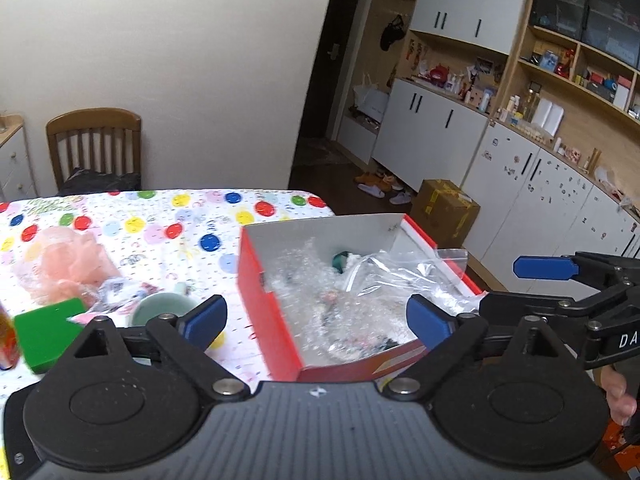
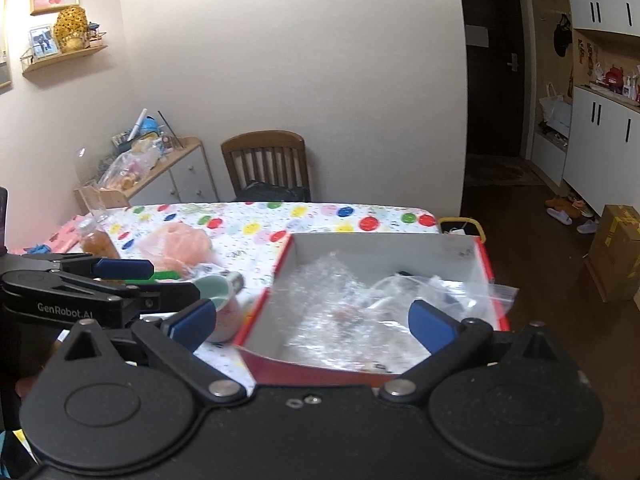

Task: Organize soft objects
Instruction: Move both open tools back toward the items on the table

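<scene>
A red box (image 1: 264, 312) with white inner walls (image 2: 400, 244) sits on the dotted tablecloth. It holds crumpled bubble wrap (image 1: 312, 300) (image 2: 328, 304) and a clear zip bag (image 1: 400, 276) (image 2: 440, 292). My left gripper (image 1: 316, 320) hangs open above the box's near end with nothing between its blue pads. My right gripper (image 2: 312, 324) is open too, over the same box and empty. Each shows in the other's view by a blue pad (image 1: 546, 268) (image 2: 124, 269). Left of the box lie a pink mesh puff (image 1: 64, 268) (image 2: 180, 248) and a green block (image 1: 44, 332).
A mint cup (image 1: 160, 308) (image 2: 216, 292) stands close to the box's left wall, and a bottle of amber liquid (image 2: 96, 240) stands further left. A wooden chair (image 2: 266, 164) is behind the table. A cardboard carton (image 1: 444, 208) and shoes lie on the floor by the white cabinets.
</scene>
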Motion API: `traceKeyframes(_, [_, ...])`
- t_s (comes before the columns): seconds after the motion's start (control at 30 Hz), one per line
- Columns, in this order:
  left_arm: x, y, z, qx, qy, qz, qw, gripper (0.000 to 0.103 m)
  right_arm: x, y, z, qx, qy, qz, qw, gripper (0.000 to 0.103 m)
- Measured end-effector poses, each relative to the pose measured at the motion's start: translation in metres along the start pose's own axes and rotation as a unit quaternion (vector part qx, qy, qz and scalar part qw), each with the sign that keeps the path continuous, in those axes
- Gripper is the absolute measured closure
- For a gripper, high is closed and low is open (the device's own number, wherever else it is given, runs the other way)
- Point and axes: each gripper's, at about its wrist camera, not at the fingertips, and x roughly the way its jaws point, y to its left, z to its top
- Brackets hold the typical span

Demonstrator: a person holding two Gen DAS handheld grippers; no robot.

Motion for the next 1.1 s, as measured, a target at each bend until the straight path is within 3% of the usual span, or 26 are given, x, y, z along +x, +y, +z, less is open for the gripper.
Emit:
traceKeyframes(0.5, [-0.063, 0.072, -0.025, 0.019, -0.039, 0.071, 0.9965, 0.0, 0.019, 0.086, -0.009, -0.006, 0.016, 0.03, 0.999, 0.0])
traceKeyframes(0.67, [-0.08, 0.111, -0.039, -0.011, -0.026, 0.065, 0.9975, 0.0, 0.028, 0.12, -0.015, -0.026, 0.024, 0.039, 0.999, 0.0])
traceKeyframes(0.9, [-0.102, 0.16, -0.061, -0.048, -0.041, 0.078, 0.9949, 0.0, 0.045, 0.156, -0.022, -0.028, 0.033, 0.045, 0.998, 0.001])
traceKeyframes(1.1, [-0.109, 0.19, -0.076, -0.046, -0.042, 0.114, 0.9916, 0.0, 0.067, 0.182, -0.029, -0.035, 0.053, 0.046, 0.997, 0.001])
